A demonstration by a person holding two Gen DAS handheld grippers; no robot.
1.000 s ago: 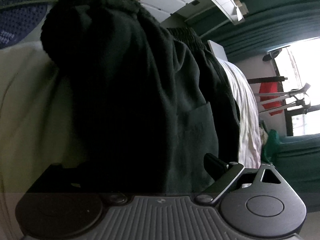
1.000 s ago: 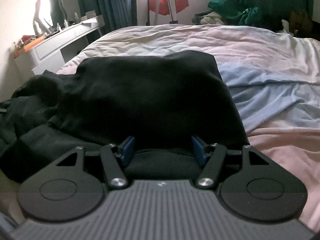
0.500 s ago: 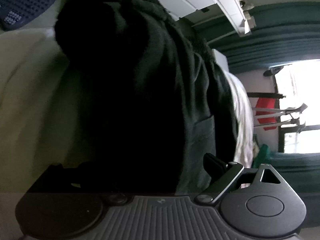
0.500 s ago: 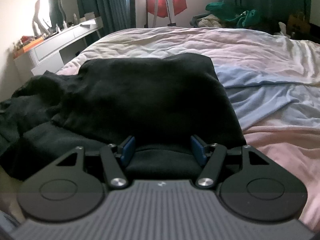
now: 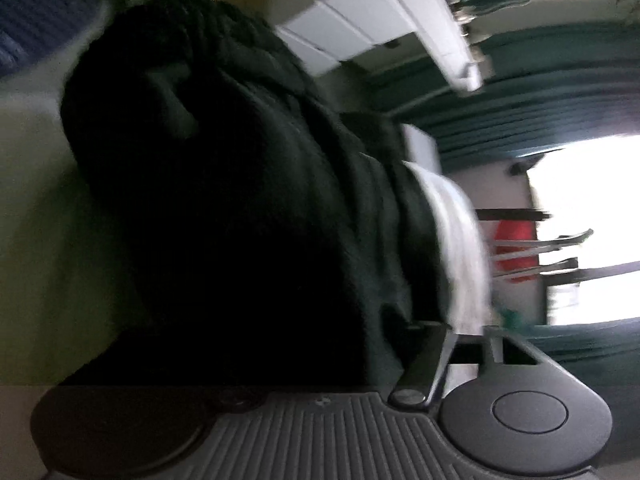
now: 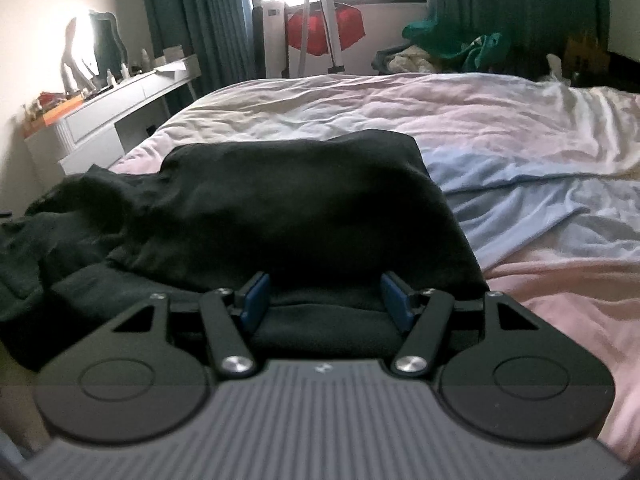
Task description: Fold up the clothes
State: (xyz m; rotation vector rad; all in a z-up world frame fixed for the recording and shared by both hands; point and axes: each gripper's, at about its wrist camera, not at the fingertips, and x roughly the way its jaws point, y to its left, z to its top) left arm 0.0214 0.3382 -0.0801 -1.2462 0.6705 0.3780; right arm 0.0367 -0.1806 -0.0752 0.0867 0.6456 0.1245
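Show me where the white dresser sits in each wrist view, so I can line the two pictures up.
Left wrist: the white dresser runs along the top, right of centre, turned sideways, beyond the dark garment.
Right wrist: it stands at the left edge, beside the bed, under the bright mirror.
Shared landmark: the red cloth on the rack by the window.

Bare bedsheet (image 6: 520, 208) lies open right of the black garment (image 6: 304, 208).
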